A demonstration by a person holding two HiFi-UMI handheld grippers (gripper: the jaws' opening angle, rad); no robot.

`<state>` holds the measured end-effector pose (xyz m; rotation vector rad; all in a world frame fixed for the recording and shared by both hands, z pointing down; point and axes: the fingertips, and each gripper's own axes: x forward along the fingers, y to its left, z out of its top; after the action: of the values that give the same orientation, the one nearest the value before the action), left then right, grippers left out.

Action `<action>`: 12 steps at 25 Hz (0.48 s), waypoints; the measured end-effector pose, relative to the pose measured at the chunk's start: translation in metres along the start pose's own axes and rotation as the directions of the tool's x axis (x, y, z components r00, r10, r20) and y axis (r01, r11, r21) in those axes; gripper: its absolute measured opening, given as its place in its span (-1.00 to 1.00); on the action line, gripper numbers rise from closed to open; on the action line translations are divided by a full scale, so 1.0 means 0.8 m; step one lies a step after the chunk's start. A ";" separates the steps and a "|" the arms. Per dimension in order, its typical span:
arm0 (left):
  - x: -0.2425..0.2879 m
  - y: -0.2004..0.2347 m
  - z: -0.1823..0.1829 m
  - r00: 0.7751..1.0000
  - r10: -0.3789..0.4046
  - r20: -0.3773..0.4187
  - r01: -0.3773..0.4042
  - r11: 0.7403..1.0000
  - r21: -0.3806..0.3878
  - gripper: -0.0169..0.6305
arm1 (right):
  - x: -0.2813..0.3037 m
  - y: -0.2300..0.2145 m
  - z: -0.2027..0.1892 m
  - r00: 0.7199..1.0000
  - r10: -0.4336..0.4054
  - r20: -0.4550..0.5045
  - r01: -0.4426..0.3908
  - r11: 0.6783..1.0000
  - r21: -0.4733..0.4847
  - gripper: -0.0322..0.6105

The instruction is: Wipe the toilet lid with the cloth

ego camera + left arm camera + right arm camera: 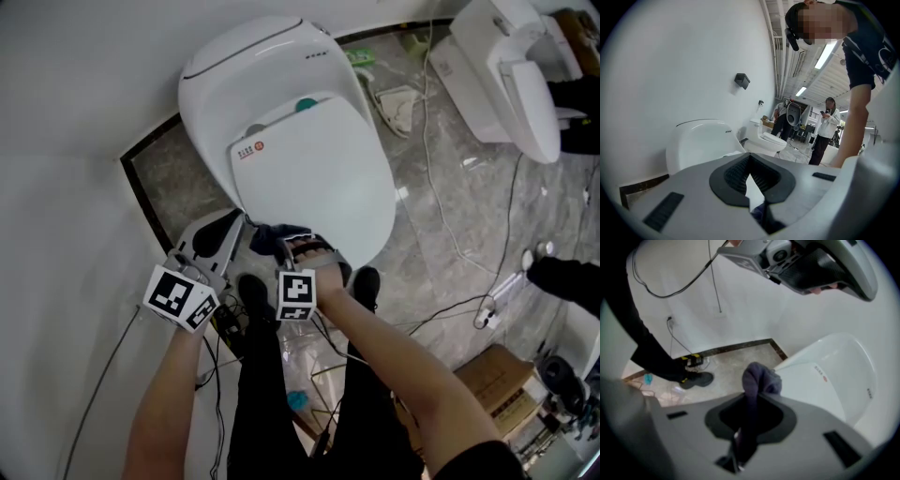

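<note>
Grey veined stone floor (441, 197) spreads out below you, and the white oval ceramic toilet (234, 75) stands on it against the white wall. The toilet's flat white plastic lid (319, 169) is down. Your left gripper (220, 236) (750, 176) sits just off the lid's front left edge, with its ribbed pads meeting at the tips and nothing caught between them. Your right gripper (298, 246) (750, 416) is at the lid's front rim. Its jaws are clamped on the crumpled dark blue-grey cloth (277, 234) (759, 378), which bunches out past the tips at the lid's front edge.
</note>
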<state>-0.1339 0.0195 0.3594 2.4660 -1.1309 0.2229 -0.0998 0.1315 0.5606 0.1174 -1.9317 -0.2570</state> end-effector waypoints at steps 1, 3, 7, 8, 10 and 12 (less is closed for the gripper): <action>0.000 0.001 -0.001 1.000 0.001 -0.001 -0.001 1.000 0.000 -0.91 | 0.000 0.001 0.001 1.000 0.002 0.004 -0.002 1.000 0.002 -0.69; 0.001 0.002 -0.003 1.000 0.004 -0.003 -0.004 1.000 -0.002 -0.91 | -0.002 0.000 0.002 1.000 0.008 0.019 -0.008 1.000 0.017 -0.69; 0.007 0.003 -0.003 1.000 0.004 -0.001 -0.004 1.000 -0.008 -0.91 | -0.021 -0.022 0.002 0.996 0.018 0.090 -0.025 0.997 0.068 -0.69; 0.009 0.002 -0.003 1.000 0.002 -0.001 -0.002 1.000 -0.009 -0.91 | -0.029 -0.038 -0.003 0.995 -0.002 0.098 -0.006 0.997 0.075 -0.69; 0.012 0.001 -0.002 1.000 -0.001 -0.002 0.001 1.000 -0.009 -0.91 | -0.046 -0.084 -0.023 0.993 -0.072 0.093 0.064 0.994 0.092 -0.69; 0.014 0.001 -0.003 1.000 -0.001 -0.006 0.001 1.000 -0.010 -0.91 | -0.059 -0.140 -0.053 0.987 -0.147 0.063 0.139 0.983 0.119 -0.69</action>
<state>-0.1270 0.0122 0.3652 2.4558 -1.1263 0.2233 -0.0475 0.0269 0.5061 0.3277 -2.0116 -0.2481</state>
